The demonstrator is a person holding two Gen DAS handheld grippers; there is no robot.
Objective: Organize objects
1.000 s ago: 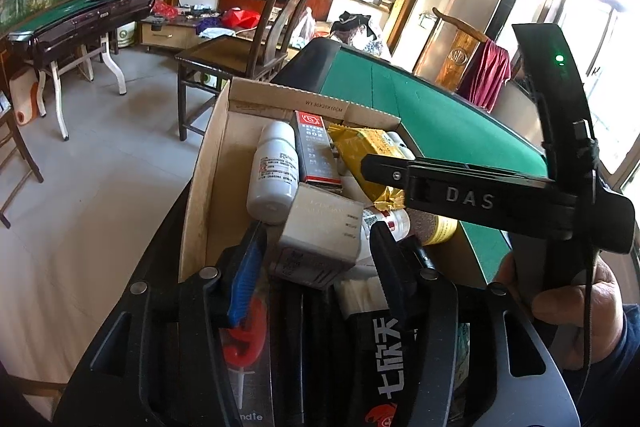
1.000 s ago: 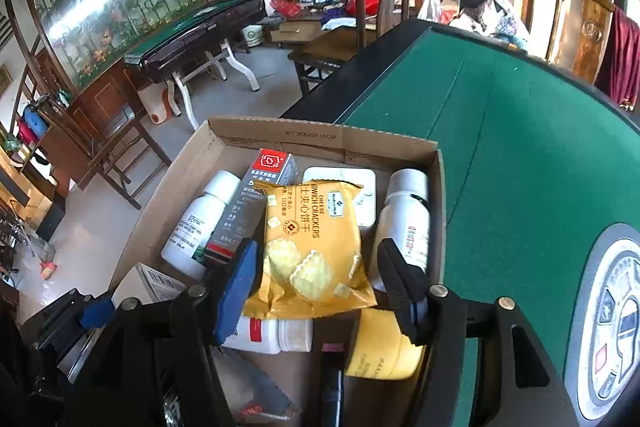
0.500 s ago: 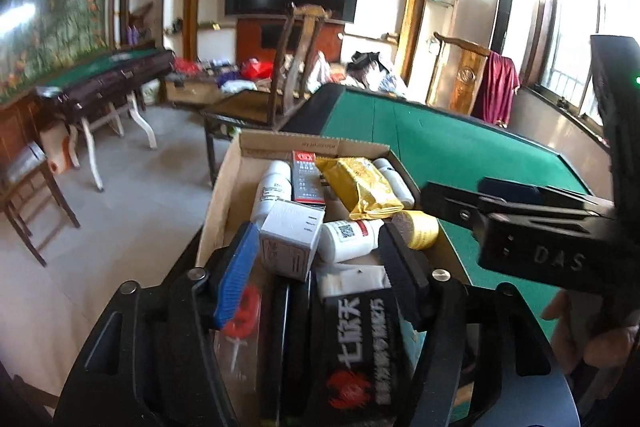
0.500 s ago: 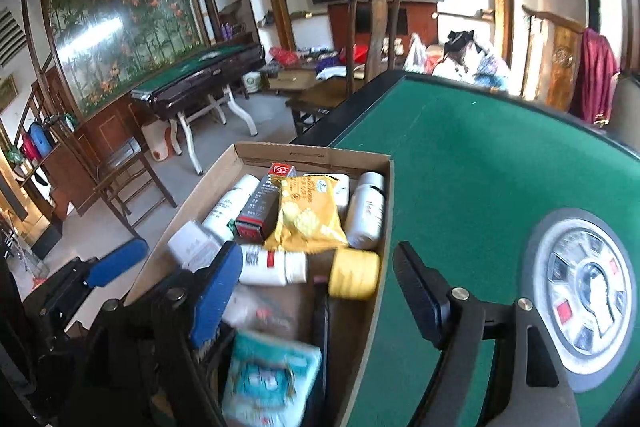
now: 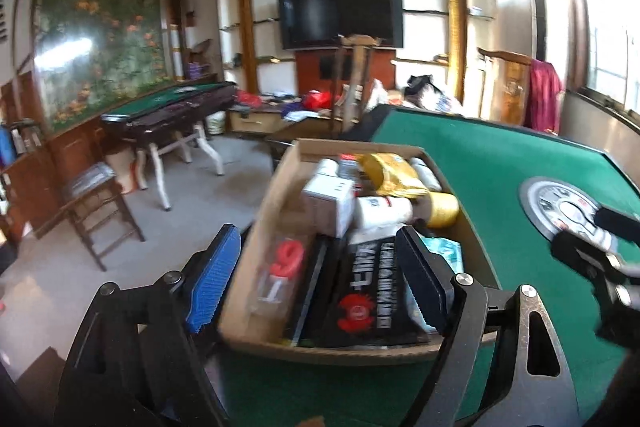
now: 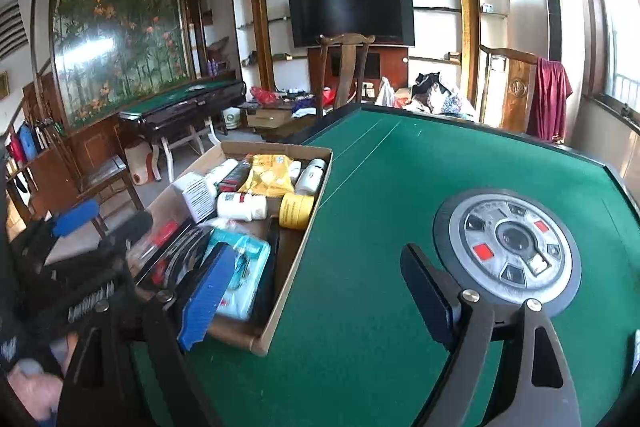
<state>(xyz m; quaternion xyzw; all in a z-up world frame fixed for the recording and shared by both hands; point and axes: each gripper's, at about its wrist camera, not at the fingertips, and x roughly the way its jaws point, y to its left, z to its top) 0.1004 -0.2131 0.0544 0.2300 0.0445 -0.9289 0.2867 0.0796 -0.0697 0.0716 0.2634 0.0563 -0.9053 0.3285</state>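
Observation:
A cardboard box (image 5: 348, 351) (image 6: 296, 259) sits on the left edge of the green felt table (image 6: 400, 187). It holds a yellow snack bag (image 5: 394, 173) (image 6: 272, 175), a yellow-lidded jar (image 5: 442, 209) (image 6: 296, 211), a white bottle (image 6: 242, 207), a white carton (image 5: 330, 203), a black pack with a red emblem (image 5: 368, 291) and a teal tissue pack (image 6: 244, 267). My left gripper (image 5: 318, 281) hovers over the box's near end. Its jaws are opening and grip nothing. My right gripper (image 6: 320, 295) is over bare felt right of the box, jaws opening, with nothing between them.
A round grey dial panel (image 6: 508, 243) is set in the middle of the felt. A wooden chair (image 6: 346, 67) stands behind the table's far edge. Off to the left are a second green-topped table (image 6: 180, 103) and another chair (image 5: 96, 203) on the floor.
Both grippers have drawn back from the box and spread their jaws wider. The right one has swung rightward over the felt. Both views have tilted up, showing more of the room.

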